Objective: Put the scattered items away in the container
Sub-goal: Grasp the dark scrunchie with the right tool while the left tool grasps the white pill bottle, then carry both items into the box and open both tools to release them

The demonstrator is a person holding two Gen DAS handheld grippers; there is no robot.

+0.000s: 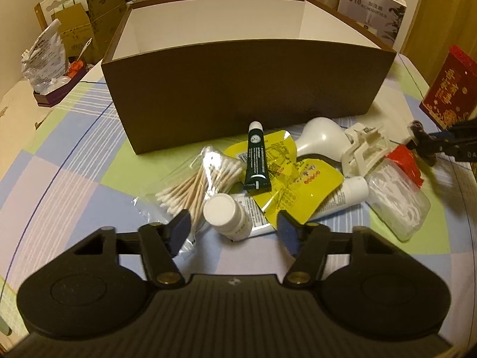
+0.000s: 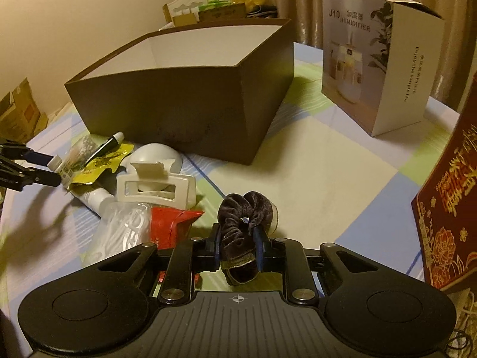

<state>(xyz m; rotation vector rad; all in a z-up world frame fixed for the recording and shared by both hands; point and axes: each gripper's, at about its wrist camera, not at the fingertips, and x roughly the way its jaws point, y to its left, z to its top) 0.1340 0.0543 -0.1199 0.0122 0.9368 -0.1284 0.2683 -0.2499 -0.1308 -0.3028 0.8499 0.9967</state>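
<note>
A big brown box (image 1: 238,86) with a white inside stands open at the back; it also shows in the right wrist view (image 2: 179,104). In front of it lies a pile: a bag of cotton swabs (image 1: 199,182), a dark green tube (image 1: 256,158), a yellow pouch (image 1: 286,173), a white pill bottle (image 1: 226,214), a white hair claw (image 1: 366,149) and a bag of floss picks (image 1: 399,197). My left gripper (image 1: 234,223) is open around the pill bottle. My right gripper (image 2: 238,238) is shut on a dark velvet scrunchie (image 2: 244,211), beside the floss bag (image 2: 125,232).
A humidifier box (image 2: 375,68) stands right of the brown box. A red gift box (image 2: 447,208) stands at the far right. Cardboard boxes and bags (image 1: 59,44) sit at the back left. The table has a pastel checked cloth (image 1: 59,179).
</note>
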